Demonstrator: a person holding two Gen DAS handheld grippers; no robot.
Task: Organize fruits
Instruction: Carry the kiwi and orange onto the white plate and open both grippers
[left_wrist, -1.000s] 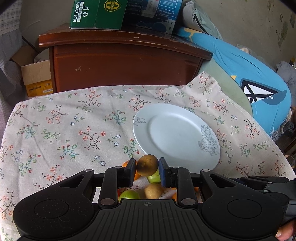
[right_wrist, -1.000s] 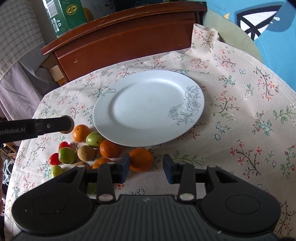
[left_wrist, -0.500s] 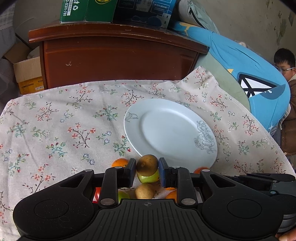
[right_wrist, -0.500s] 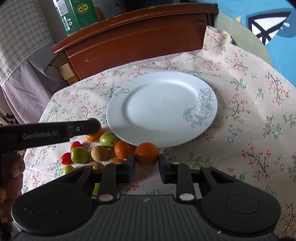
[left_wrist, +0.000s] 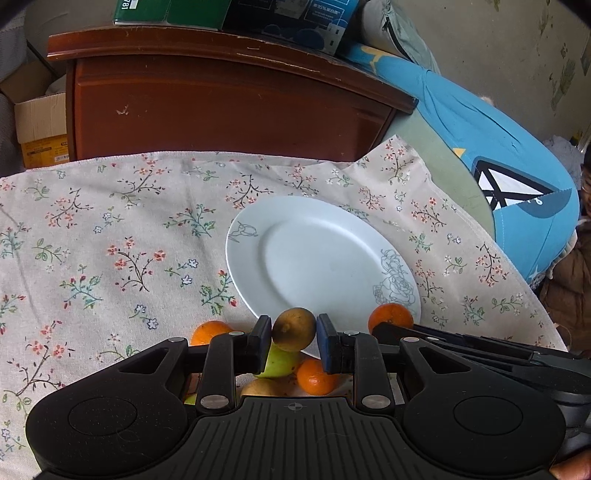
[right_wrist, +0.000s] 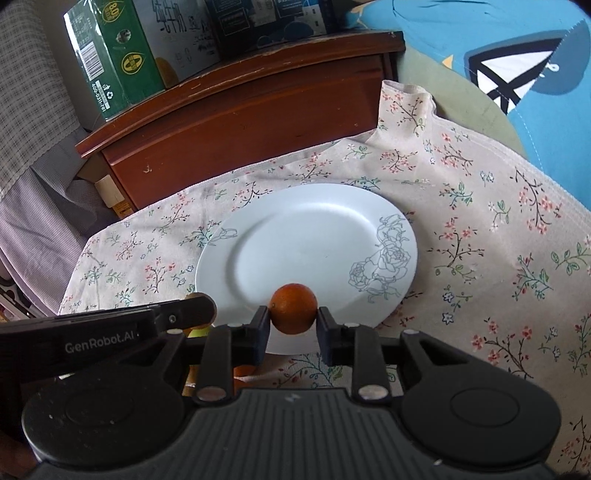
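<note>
Flowered cloth (left_wrist: 110, 236) covers the table, white plate (left_wrist: 317, 258) mid-frame. Low in each view, the left gripper (left_wrist: 293, 338) is clamped on a brown fruit (left_wrist: 294, 329); the right gripper (right_wrist: 293, 325) pinches an orange (right_wrist: 293, 308) over the plate's near rim.

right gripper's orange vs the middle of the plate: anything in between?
Nothing. In the right wrist view the orange, pinched in the right gripper, sits over the near rim of the plate; from there to its middle is bare white.
</note>
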